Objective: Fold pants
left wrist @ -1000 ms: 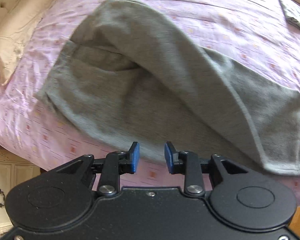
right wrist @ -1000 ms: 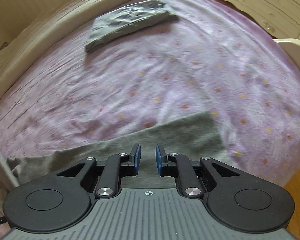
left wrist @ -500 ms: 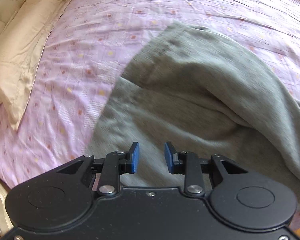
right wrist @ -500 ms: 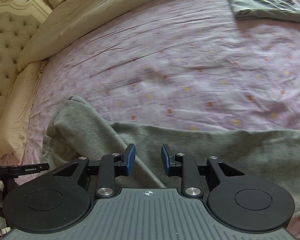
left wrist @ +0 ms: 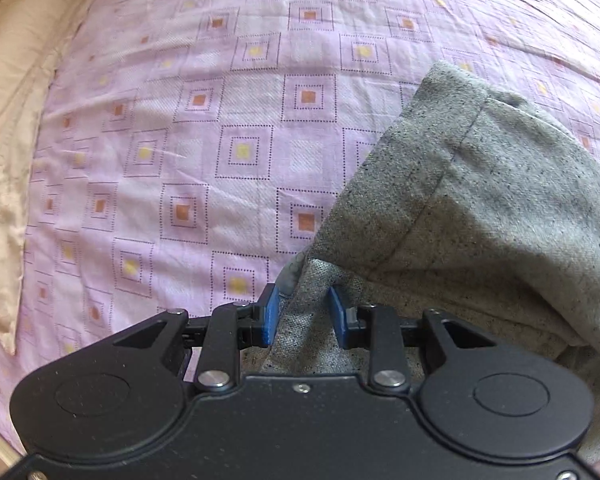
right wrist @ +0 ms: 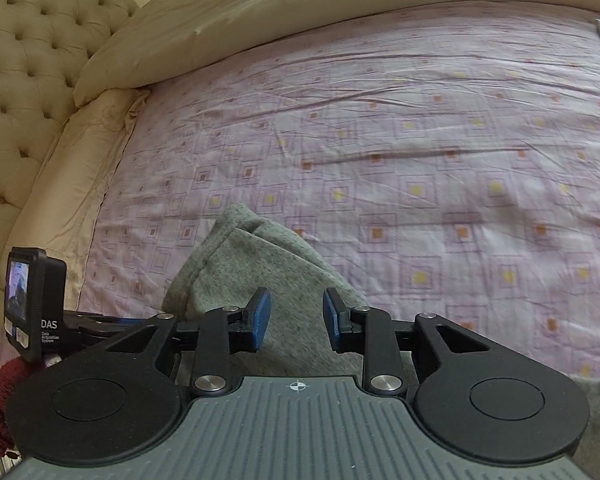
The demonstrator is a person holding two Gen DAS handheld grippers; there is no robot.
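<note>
Beige pillows (left wrist: pixel 8 128) far left of pants, along sheet edge. Purple sheet (left wrist: pixel 228 128) w/ square print under everything. My left tongs (left wrist: pixel 305 312) part open, pads over pants edge, fold of cloth betw. them – pressing or not, can't tell. Grey pants (left wrist: pixel 480 208) bunched at sheet's near side, hem doubled over. My right tongs (right wrist: pixel 296 318) part open, nothing held, hovering over pants (right wrist: pixel 260 264).

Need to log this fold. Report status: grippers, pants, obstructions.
Left gripper open, fingers straddling a raised fold of the grey pants. Right gripper open above the pants, nothing held. Pink patterned bedsheet ahead, no obstruction.
</note>
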